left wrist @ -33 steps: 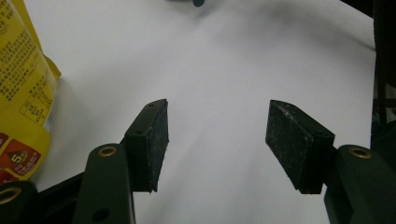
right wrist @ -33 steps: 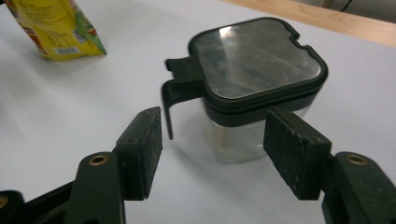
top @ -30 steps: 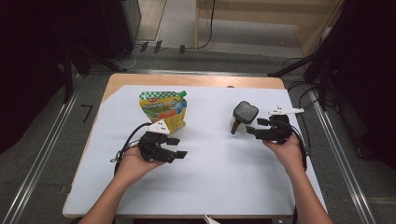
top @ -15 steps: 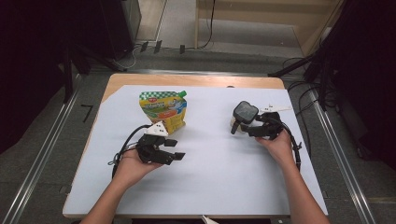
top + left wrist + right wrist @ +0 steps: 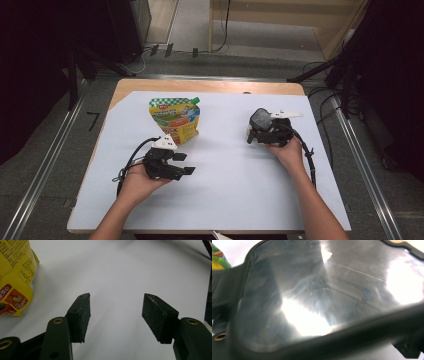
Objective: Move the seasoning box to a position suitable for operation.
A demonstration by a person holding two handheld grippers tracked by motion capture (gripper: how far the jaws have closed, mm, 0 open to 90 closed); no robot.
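While the left gripper (image 5: pixel 186 164) is held spread and empty near the yellow pouch (image 5: pixel 176 119), the black glossy case (image 5: pixel 260 120) is seen against the right gripper (image 5: pixel 253 135); its jaws, just opening, cannot be judged.

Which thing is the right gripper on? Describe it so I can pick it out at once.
Start at the white sheet covering the table, then go to its right half, just ahead of the right gripper. There lies a dark pouch with a glossy clear face and black edging, unlike the bright yellow printed pouch standing to its left.
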